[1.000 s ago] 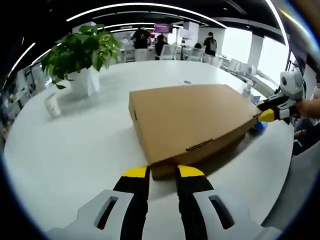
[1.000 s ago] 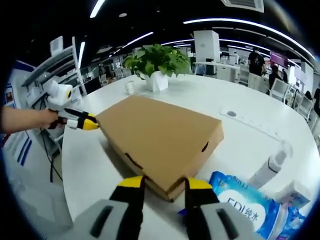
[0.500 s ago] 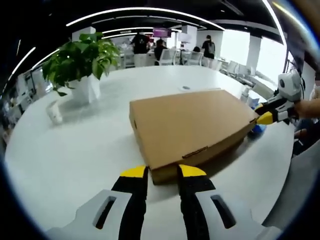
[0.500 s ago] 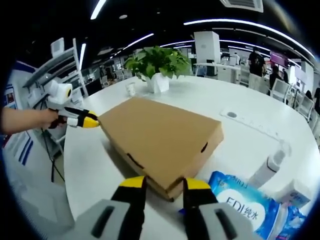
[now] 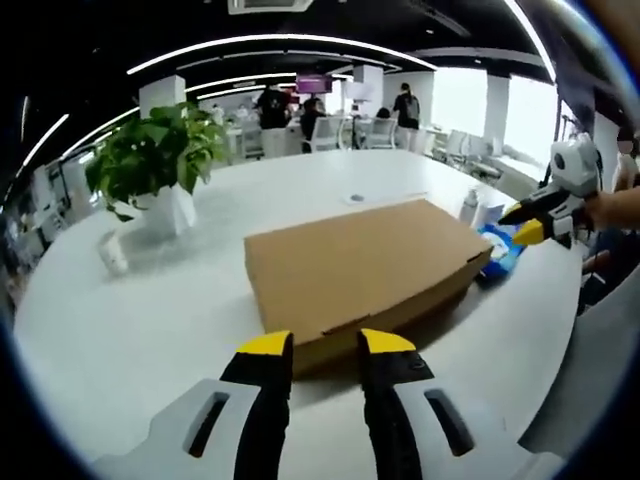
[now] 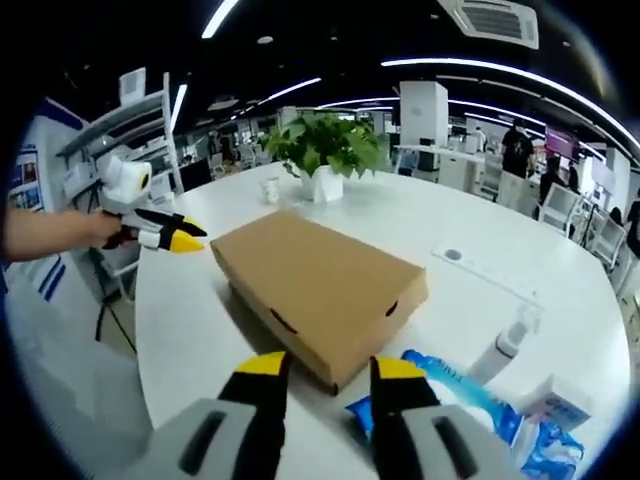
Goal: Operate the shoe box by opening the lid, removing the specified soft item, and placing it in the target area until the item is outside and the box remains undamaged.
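A closed brown cardboard shoe box [image 5: 360, 265] [image 6: 315, 285] lies flat on the round white table [image 5: 150, 330], lid down. My left gripper [image 5: 325, 345] hovers just short of one box corner, open, with nothing between its jaws. At the opposite corner my right gripper [image 6: 325, 367] stands open too, a little back from the box. In the left gripper view the right gripper [image 5: 530, 228] comes in from the right, held by a hand. In the right gripper view the left gripper [image 6: 180, 240] shows at the left, off the box's far corner.
A blue wipes pack [image 6: 445, 395] [image 5: 500, 250], a white spray bottle [image 6: 505, 340] and a small white carton [image 6: 555, 400] lie beside the box. A potted plant [image 5: 160, 160] [image 6: 325, 150] and a small cup [image 5: 113, 250] stand farther back. People stand far behind.
Both grippers have drawn back and up from the box corners, so the box looks smaller and farther. The box lies shut as before.
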